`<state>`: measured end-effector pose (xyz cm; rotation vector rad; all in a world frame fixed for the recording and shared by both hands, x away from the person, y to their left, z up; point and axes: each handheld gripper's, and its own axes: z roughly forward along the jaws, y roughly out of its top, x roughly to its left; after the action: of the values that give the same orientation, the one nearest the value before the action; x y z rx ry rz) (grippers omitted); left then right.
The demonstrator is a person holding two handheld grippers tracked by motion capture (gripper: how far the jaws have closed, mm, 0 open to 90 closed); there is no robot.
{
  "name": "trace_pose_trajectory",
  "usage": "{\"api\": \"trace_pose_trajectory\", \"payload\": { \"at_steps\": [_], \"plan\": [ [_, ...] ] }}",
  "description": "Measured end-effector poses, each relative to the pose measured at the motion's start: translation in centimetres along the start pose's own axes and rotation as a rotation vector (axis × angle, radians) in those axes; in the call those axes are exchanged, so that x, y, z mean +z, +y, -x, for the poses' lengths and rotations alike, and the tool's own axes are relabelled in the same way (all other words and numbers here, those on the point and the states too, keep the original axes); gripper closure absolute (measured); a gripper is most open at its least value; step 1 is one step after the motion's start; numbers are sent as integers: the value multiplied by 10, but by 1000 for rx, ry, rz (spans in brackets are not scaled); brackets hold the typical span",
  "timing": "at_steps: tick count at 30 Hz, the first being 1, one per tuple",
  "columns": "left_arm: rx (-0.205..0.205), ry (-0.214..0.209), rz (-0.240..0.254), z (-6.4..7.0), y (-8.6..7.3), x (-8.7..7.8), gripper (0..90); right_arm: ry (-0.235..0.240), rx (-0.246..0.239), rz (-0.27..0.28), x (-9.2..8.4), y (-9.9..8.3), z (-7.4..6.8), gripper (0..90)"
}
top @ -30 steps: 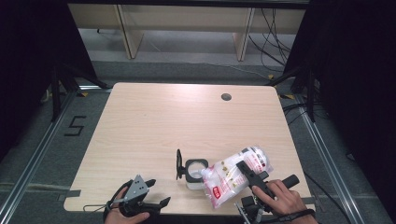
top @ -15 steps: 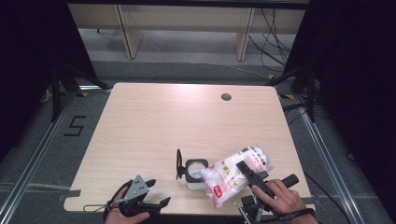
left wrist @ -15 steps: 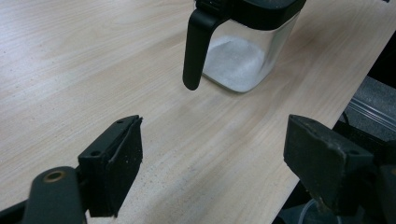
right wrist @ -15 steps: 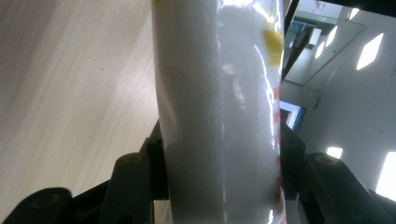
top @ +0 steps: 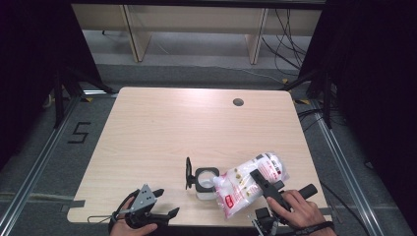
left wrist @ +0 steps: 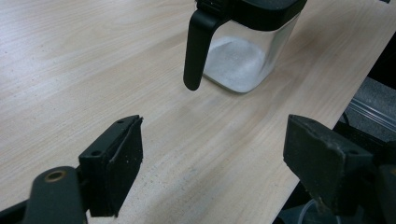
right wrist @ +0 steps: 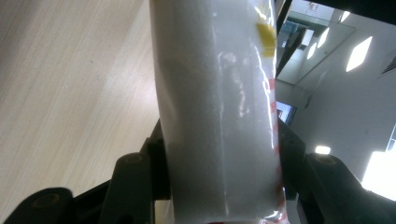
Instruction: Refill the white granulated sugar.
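Note:
A clear square jar (top: 206, 181) with a black rim and flipped-up lid (top: 189, 172) stands near the table's front edge; white powder lies in its bottom (left wrist: 233, 65). My right gripper (top: 263, 183) is shut on a plastic bag of white powder (top: 248, 182) with red print, tilted with its low end at the jar's mouth. In the right gripper view the bag (right wrist: 219, 107) runs up between both jaws, which press its sides. My left gripper (top: 162, 209) rests open at the front left of the table, its jaws wide apart and empty, pointing toward the jar (left wrist: 247, 42).
The light wooden table (top: 162, 128) has a round cable hole (top: 238, 102) at the back right. Shelving and cables lie on the floor behind it. The table's front edge is close beside both hands.

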<state>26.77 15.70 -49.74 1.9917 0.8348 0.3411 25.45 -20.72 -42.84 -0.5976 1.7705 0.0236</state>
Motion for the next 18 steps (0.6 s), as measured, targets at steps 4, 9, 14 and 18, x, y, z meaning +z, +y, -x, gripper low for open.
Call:
{"api": "trace_pose_trajectory", "payload": {
  "at_steps": [4, 9, 14, 18],
  "plan": [
    [-1, -3, 0, 0, 0, 0, 193, -2, -15, 8, 0, 3, 0, 544],
    [-2, -2, 1, 0, 0, 0, 193, -10, -19, 20, 0, 5, -1, 545],
    [-2, -2, 0, 0, 0, 0, 192, -23, -20, 18, -2, 6, 2, 545],
    [-4, -1, 1, 0, 0, 0, 192, -15, -32, 26, -1, 7, 1, 545]
  ]
}}
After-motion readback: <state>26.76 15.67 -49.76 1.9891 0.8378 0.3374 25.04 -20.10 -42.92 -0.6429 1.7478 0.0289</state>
